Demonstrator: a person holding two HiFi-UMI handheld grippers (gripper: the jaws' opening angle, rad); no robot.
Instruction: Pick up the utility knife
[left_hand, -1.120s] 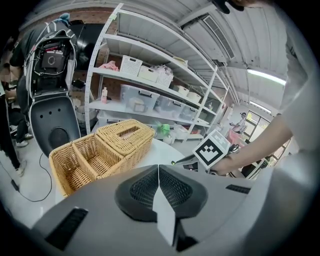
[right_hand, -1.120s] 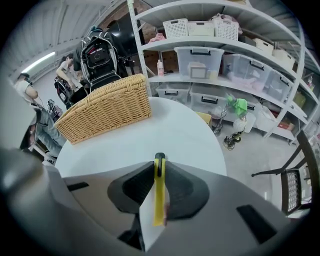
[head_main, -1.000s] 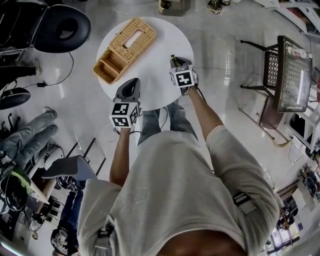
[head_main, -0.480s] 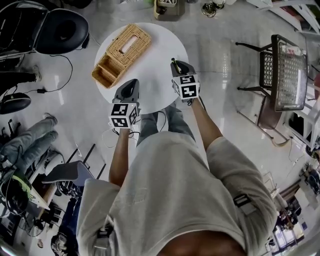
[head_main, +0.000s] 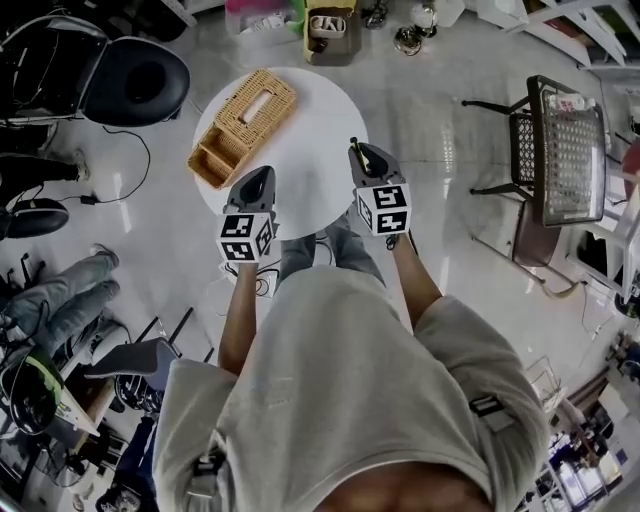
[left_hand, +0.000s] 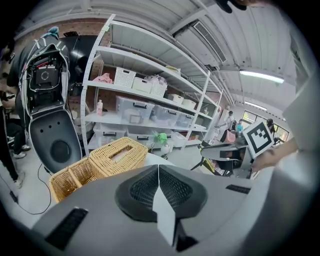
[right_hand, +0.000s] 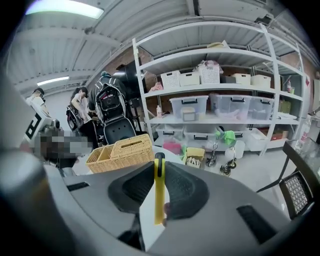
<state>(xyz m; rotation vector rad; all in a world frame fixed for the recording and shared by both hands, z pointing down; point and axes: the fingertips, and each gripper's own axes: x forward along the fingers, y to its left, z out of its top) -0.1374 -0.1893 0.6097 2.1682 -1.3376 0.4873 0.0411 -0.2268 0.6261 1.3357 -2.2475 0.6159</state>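
Note:
The yellow utility knife (right_hand: 159, 190) with a black tip is clamped between the pads of my right gripper (right_hand: 159, 192), standing on edge and poking forward past the jaws. In the head view the right gripper (head_main: 363, 156) hangs over the right rim of the round white table (head_main: 310, 130), the knife's tip (head_main: 354, 146) just showing. My left gripper (head_main: 258, 182) hovers over the table's near left edge. Its jaws meet with nothing between them (left_hand: 158, 182).
A wicker organiser basket (head_main: 240, 127) lies on the table's far left. A black chair (head_main: 135, 80) stands to the left, a mesh-top side table (head_main: 568, 150) to the right. Shelving with storage bins (right_hand: 215, 107) lines the far wall. Cables trail over the floor.
My right gripper has lifted the knife up off the table and drawn back toward the body. The left gripper has risen slightly.

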